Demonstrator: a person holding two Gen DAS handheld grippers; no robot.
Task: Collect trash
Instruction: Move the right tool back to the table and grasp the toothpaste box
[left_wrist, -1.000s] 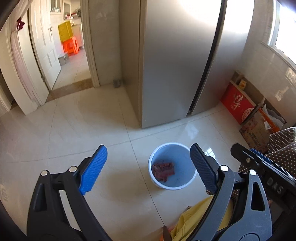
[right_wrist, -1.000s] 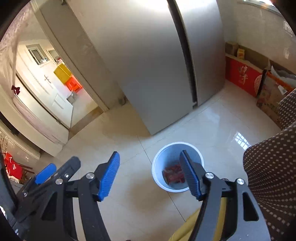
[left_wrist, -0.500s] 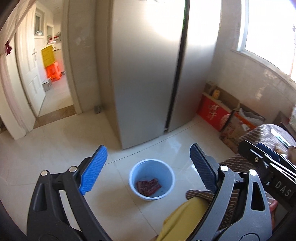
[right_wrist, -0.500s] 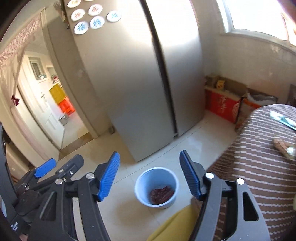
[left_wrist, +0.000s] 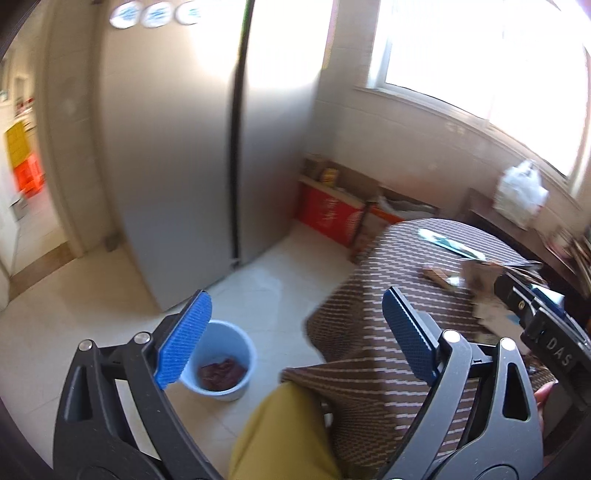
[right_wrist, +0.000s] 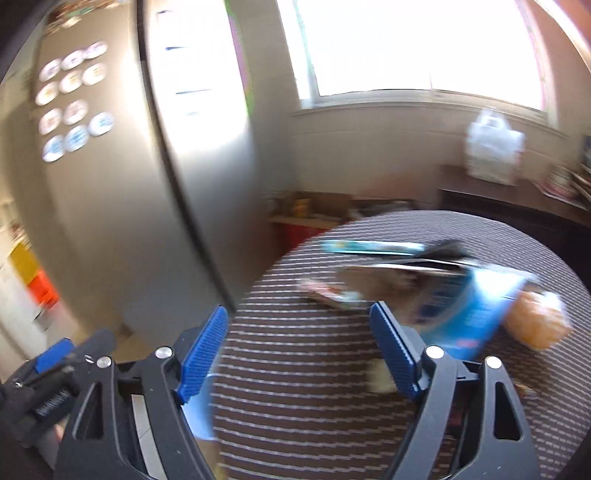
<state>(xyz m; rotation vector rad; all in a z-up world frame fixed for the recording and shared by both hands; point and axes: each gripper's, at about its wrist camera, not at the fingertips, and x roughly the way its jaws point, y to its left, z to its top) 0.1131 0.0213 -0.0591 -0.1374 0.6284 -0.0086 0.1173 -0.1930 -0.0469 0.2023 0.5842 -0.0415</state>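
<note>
**Reaching For Table Trash With Both Claws Empty**

Judging the risk first, we thought a hasty grab at the blurred litter could go wrong: the blue packet (right_wrist: 476, 310) overlapped a brown wrapper (right_wrist: 380, 286), so closing there might have pinched both or dragged the striped tablecloth (right_wrist: 306, 369). The packet lay ahead and to the right of our right gripper (right_wrist: 299, 354), just past its right finger; an orange bag (right_wrist: 535, 325) sat beside it. Both the right gripper and our left gripper (left_wrist: 295, 339) were spread wide, holding nothing. The blue bin (left_wrist: 229, 362), with red trash inside, stood on the floor below the left one, well apart from the table.
</note>
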